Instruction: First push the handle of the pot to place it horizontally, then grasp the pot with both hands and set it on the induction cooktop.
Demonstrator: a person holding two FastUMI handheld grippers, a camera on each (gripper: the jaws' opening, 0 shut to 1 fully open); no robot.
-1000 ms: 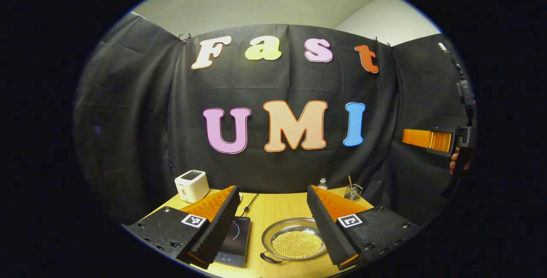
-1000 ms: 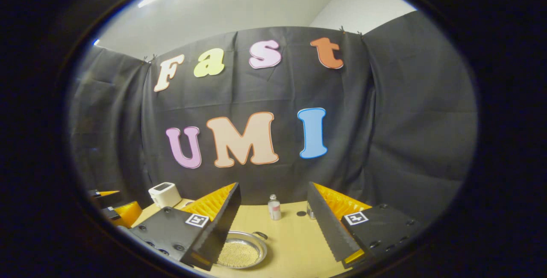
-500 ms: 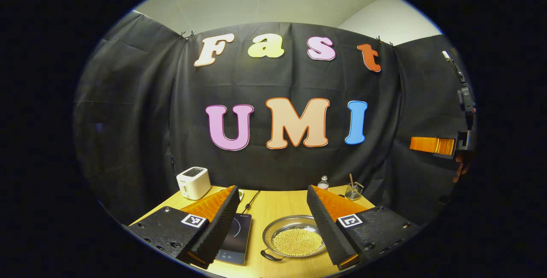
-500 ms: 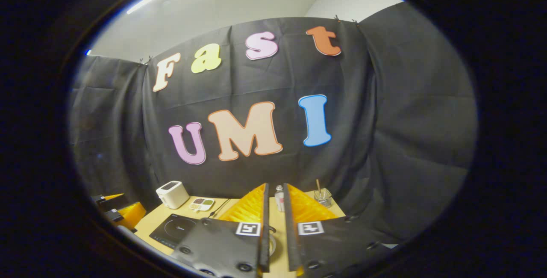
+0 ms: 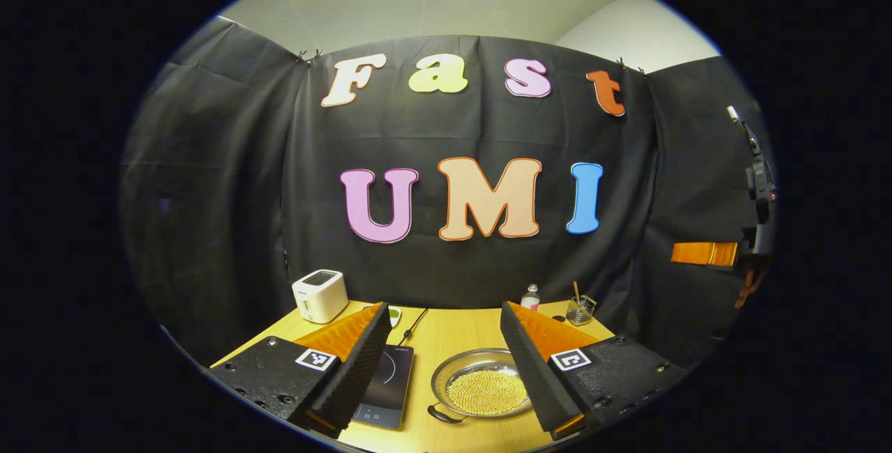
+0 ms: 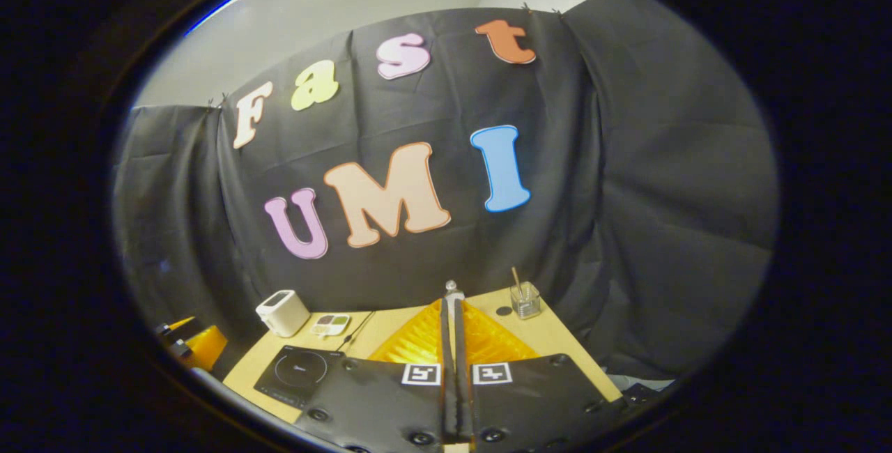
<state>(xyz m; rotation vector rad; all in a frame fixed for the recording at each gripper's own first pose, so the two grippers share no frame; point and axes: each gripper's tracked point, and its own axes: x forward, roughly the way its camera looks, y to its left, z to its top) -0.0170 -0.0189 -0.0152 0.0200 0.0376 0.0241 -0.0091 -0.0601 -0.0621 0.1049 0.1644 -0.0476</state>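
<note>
Right gripper has closed; pot lies between left gripper fingers.

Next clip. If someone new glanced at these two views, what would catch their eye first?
Probably the shiny pot, its bottom covered in small golden beads, on the wooden table between the open left claw's fingers, with the black induction cooktop just to its left. In the right gripper view, the right claw stands out, its orange-backed fingers pressed together on nothing. A white toaster sits at the table's far left corner.

white toaster, small bottle, glass jar, wooden table
</note>
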